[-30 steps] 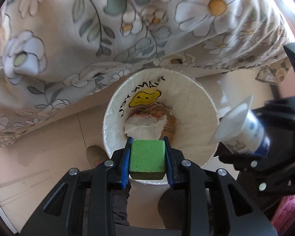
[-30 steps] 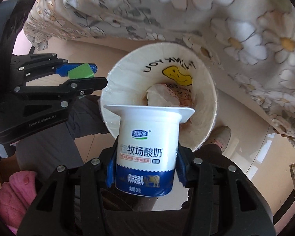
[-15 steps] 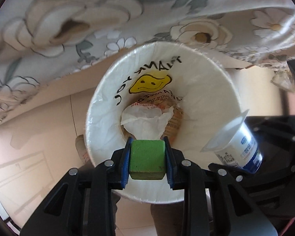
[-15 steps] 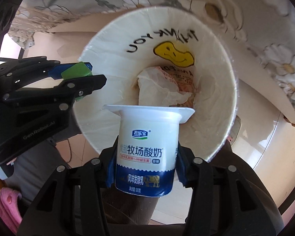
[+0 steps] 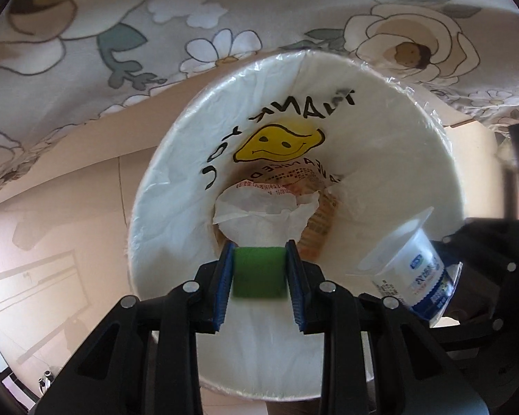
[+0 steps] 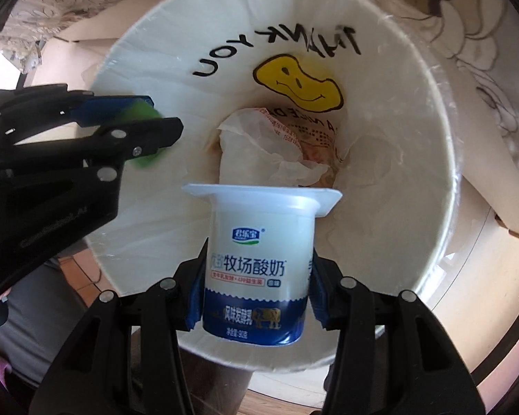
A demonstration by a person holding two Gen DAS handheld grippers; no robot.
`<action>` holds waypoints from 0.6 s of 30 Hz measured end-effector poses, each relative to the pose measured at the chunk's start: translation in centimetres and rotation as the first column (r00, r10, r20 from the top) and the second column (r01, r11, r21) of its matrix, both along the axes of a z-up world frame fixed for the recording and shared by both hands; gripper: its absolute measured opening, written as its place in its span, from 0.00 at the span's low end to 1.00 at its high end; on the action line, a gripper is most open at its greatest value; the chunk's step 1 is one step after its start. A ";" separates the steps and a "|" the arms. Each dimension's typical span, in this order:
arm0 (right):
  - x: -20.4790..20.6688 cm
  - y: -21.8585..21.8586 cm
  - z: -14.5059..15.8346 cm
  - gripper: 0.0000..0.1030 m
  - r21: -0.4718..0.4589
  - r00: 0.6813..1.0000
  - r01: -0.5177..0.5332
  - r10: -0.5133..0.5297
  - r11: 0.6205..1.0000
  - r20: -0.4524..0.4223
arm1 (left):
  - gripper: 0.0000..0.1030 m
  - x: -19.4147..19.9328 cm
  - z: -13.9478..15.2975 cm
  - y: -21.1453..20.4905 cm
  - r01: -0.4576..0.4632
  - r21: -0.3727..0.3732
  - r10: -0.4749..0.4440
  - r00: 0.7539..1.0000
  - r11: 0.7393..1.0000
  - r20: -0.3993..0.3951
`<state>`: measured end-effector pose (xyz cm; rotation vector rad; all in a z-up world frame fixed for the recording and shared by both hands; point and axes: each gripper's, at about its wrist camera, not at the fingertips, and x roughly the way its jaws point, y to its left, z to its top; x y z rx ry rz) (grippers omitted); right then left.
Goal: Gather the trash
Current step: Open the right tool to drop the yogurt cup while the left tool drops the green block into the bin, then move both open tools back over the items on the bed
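A white bin lined with a "THANK YOU" smiley bag (image 5: 415,131) (image 6: 415,110) fills both views, seen from above. Crumpled paper wrappers (image 5: 266,214) (image 6: 276,152) lie at its bottom. My left gripper (image 5: 258,269) is shut on a green block (image 5: 258,273) and holds it over the bin's mouth; it also shows in the right wrist view (image 6: 145,128). My right gripper (image 6: 257,290) is shut on a white and blue yogurt cup (image 6: 259,263), held over the bin's near rim; the cup also shows in the left wrist view (image 5: 408,263).
A floral cloth (image 5: 225,17) hangs behind and over the bin. A beige tiled floor (image 5: 52,242) lies to the left of the bin. Grey-clad legs (image 6: 27,294) show at the lower left of the right wrist view.
Both grippers have moved closer and down over the bin's mouth, so the bin looks much larger. Both stay shut on their objects.
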<state>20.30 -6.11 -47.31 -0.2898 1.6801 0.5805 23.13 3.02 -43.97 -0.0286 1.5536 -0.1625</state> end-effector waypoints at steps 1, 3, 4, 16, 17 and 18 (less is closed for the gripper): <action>0.1 0.1 -0.2 0.49 -0.005 1.000 -0.009 0.009 1.000 0.005 | 0.31 0.1 -0.1 0.0 -0.004 0.001 0.004 1.000 1.000 -0.001; 0.2 0.3 -0.7 0.56 -0.020 1.000 -0.021 0.021 1.000 0.007 | 0.39 0.2 -0.3 0.0 -0.009 0.000 0.009 1.000 1.000 -0.005; 0.3 0.4 -0.8 0.58 -0.029 1.000 -0.025 0.025 0.999 0.011 | 0.50 0.2 -0.4 0.1 -0.017 0.001 0.017 1.000 1.000 -0.011; 0.1 1.2 -1.3 0.65 -0.042 0.997 -0.063 0.064 0.997 0.045 | 0.59 0.4 -0.7 0.1 -0.030 -0.006 0.030 0.999 1.000 -0.027; 0.1 1.1 -1.4 0.65 -0.041 0.997 -0.061 0.062 0.997 0.044 | 0.59 0.4 -1.0 -0.1 -0.026 -0.003 0.026 0.999 1.000 -0.025; 0.1 1.1 -1.3 0.65 -0.040 0.997 -0.058 0.059 0.998 0.044 | 0.59 0.3 -1.0 -0.1 -0.022 -0.001 0.022 0.999 1.000 -0.024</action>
